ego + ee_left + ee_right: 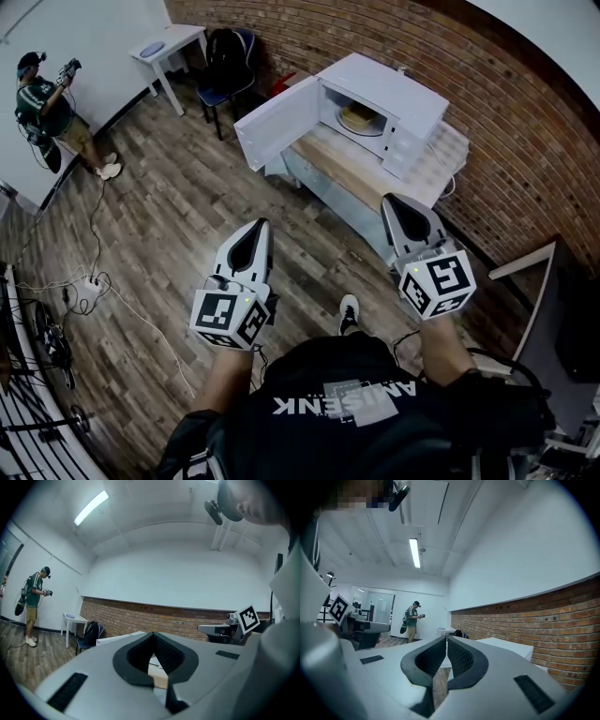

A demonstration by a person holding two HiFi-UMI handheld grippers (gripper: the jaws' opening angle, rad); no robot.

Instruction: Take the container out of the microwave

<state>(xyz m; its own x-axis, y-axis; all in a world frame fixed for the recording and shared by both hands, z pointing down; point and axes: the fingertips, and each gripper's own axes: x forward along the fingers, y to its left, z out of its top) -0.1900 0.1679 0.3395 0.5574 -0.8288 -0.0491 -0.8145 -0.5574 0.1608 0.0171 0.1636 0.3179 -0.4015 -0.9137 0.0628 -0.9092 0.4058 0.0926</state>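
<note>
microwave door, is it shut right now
No, the microwave door stands swung open, and the container shows inside.

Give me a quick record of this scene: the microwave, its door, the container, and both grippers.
microwave: white, on a wood-topped table beside the brick wall
door: swung open to the left
container: round, tan, inside the microwave
left gripper: shut, empty, short of the microwave
right gripper: shut, empty, short of the microwave
task status: container not yet taken out
</note>
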